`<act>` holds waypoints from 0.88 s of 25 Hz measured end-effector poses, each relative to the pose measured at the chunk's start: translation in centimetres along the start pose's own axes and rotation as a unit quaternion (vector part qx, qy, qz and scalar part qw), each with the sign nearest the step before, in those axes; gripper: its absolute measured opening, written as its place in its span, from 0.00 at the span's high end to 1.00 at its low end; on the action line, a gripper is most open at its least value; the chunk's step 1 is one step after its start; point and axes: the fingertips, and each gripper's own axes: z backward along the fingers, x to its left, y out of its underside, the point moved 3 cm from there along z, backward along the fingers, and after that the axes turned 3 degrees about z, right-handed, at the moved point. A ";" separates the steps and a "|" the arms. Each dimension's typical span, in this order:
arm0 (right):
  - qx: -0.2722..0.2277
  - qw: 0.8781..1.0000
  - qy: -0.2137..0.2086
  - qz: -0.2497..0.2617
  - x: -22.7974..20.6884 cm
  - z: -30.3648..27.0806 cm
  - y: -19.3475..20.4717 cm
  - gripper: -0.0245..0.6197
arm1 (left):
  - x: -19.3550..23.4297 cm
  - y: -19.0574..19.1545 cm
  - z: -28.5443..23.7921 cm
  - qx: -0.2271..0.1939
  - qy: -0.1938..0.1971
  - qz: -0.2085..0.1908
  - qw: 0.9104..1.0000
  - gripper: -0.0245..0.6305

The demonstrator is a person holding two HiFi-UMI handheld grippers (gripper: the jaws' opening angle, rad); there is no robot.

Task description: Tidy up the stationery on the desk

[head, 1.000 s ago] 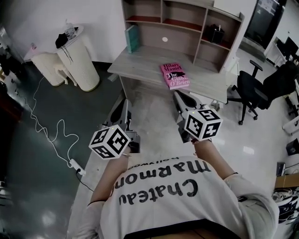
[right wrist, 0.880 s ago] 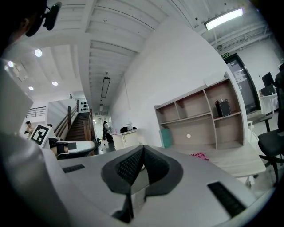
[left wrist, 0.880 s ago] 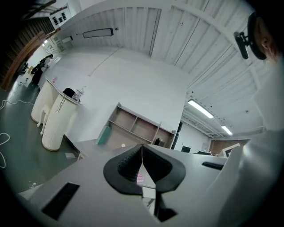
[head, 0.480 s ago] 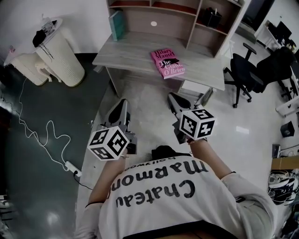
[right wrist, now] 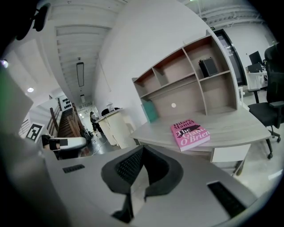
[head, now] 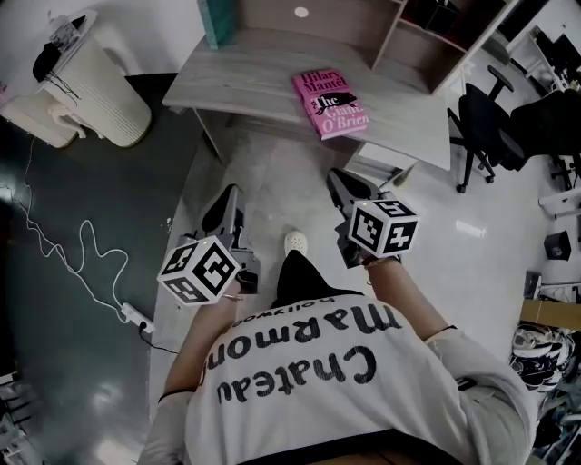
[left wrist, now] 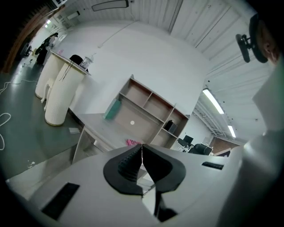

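A pink book (head: 331,103) lies flat on the grey desk (head: 245,77), near its front edge. A teal book (head: 215,23) stands upright at the desk's back left, under the shelf unit. My left gripper (head: 230,193) and my right gripper (head: 337,179) are held over the floor in front of the desk, short of it, both shut and empty. In the right gripper view the pink book (right wrist: 190,133) lies ahead, right of the shut jaws (right wrist: 142,149). In the left gripper view only a sliver of the pink book (left wrist: 132,142) shows above the shut jaws (left wrist: 142,148).
A shelf unit (right wrist: 191,84) stands on the desk with a black box (right wrist: 207,66) in one compartment. White ribbed bins (head: 91,82) stand left of the desk. A black office chair (head: 490,127) is at the right. A power strip and cable (head: 132,318) lie on the floor at left.
Both grippers have sunk and come nearer the desk, still shut. The desk and pink book sit closer in view, and a white shoe has stepped into sight between the grippers.
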 end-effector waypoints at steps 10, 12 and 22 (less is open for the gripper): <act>0.050 0.998 0.030 0.007 -7.0 -9.1 -0.8 0.94 | 3.9 -0.6 -8.5 0.029 -0.028 -0.013 0.999 0.94; 0.062 0.997 0.043 0.016 -8.2 -10.6 -0.5 0.94 | 4.7 0.0 -9.2 0.040 -0.034 -0.013 0.999 0.94; 0.158 0.955 0.151 0.198 -11.4 -17.4 0.0 0.86 | 7.0 0.8 -10.5 0.061 -0.056 -0.006 0.997 0.94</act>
